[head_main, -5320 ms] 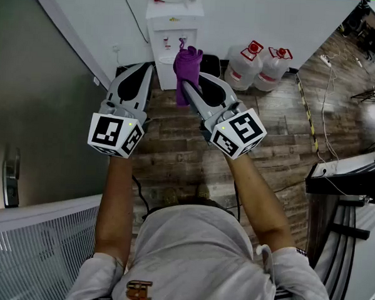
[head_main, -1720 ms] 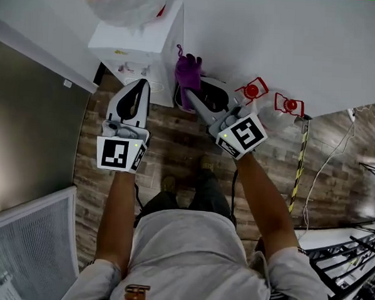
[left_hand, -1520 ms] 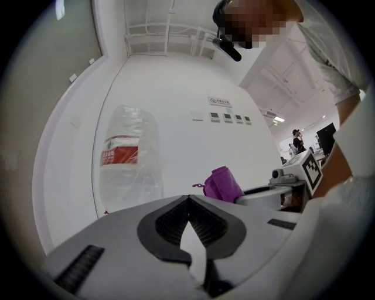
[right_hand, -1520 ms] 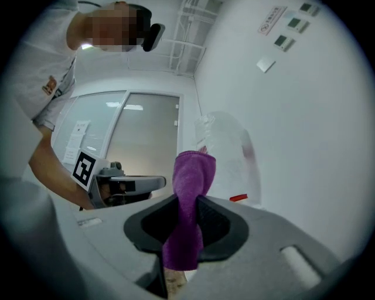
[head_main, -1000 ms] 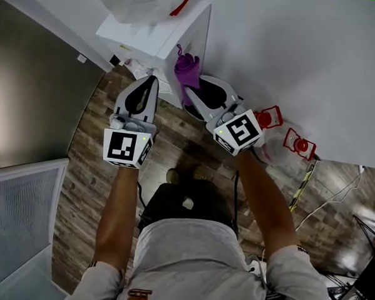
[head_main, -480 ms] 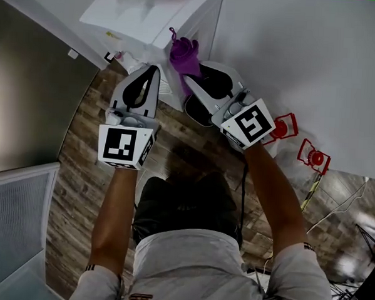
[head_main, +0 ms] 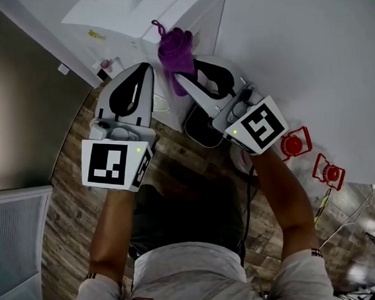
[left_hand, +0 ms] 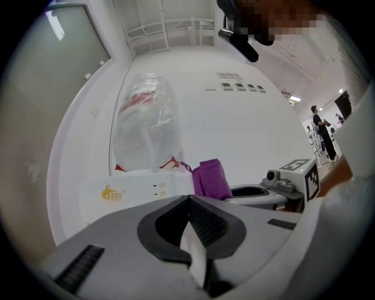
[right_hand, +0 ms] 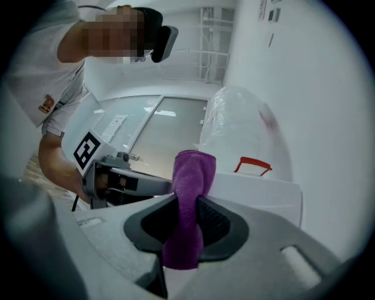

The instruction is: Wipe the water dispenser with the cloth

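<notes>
At the water dispenser (head_main: 141,21) | cloth (head_main: 175,50): judged soft, limp, light; right gripper (head_main: 178,82) fingers clamped mid-fold | left gripper (head_main: 145,69) fingers together, empty.

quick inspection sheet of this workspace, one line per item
surface: wood-plank floor
job's things: white water dispenser against the wall, plastic-wrapped bottle on top; purple cloth held up by it, contact unclear
clutter: two red-capped jugs by the wall; dark bin beside the dispenser
grippers: left gripper shut, empty; right gripper shut on the cloth
cables: black cable along the right forearm
surroundings: white wall; grey panel at left
</notes>
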`<state>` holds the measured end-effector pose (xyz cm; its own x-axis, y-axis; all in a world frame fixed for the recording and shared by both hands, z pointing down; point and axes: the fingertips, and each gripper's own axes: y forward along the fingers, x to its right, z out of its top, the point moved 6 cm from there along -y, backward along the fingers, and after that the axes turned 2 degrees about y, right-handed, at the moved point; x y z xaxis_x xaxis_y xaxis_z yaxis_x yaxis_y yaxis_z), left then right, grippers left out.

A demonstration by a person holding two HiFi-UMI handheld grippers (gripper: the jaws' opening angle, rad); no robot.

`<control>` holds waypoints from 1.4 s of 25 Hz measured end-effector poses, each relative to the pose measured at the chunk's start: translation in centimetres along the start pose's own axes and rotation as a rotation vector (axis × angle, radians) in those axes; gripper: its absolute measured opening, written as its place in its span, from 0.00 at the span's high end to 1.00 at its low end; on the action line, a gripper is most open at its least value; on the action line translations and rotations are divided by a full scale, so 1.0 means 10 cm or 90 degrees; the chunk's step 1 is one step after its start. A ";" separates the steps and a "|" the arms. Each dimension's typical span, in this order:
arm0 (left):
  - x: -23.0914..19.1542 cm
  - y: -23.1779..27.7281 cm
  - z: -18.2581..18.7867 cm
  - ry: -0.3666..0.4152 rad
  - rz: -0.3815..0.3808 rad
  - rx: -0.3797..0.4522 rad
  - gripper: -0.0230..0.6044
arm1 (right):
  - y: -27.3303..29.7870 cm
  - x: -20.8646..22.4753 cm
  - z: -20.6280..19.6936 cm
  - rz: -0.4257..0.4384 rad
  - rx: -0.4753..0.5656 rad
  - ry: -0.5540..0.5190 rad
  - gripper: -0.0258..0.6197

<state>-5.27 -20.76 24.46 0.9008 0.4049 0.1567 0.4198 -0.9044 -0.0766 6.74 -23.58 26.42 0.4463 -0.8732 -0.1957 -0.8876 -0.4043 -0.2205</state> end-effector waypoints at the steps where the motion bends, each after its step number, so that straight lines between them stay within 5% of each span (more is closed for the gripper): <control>1: 0.01 0.00 -0.04 -0.001 -0.002 0.002 0.97 | 0.01 0.01 -0.04 0.000 0.002 -0.005 0.81; 12: 0.08 -0.02 -0.16 -0.011 -0.027 0.004 0.97 | -0.02 0.32 -0.30 -0.033 -0.004 -0.052 0.81; 27: 0.07 -0.03 -0.35 -0.010 -0.034 -0.008 0.97 | -0.12 1.77 -0.66 -0.235 -0.058 -0.052 0.81; 35: 0.08 -0.05 -0.51 -0.001 -0.034 -0.001 0.97 | -0.20 1.91 -0.80 -0.277 -0.070 -0.071 0.81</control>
<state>-5.31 -20.71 29.65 0.8774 0.4524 0.1595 0.4669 -0.8818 -0.0672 16.18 -41.63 30.76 0.7838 -0.5839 -0.2113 -0.6196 -0.7583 -0.2028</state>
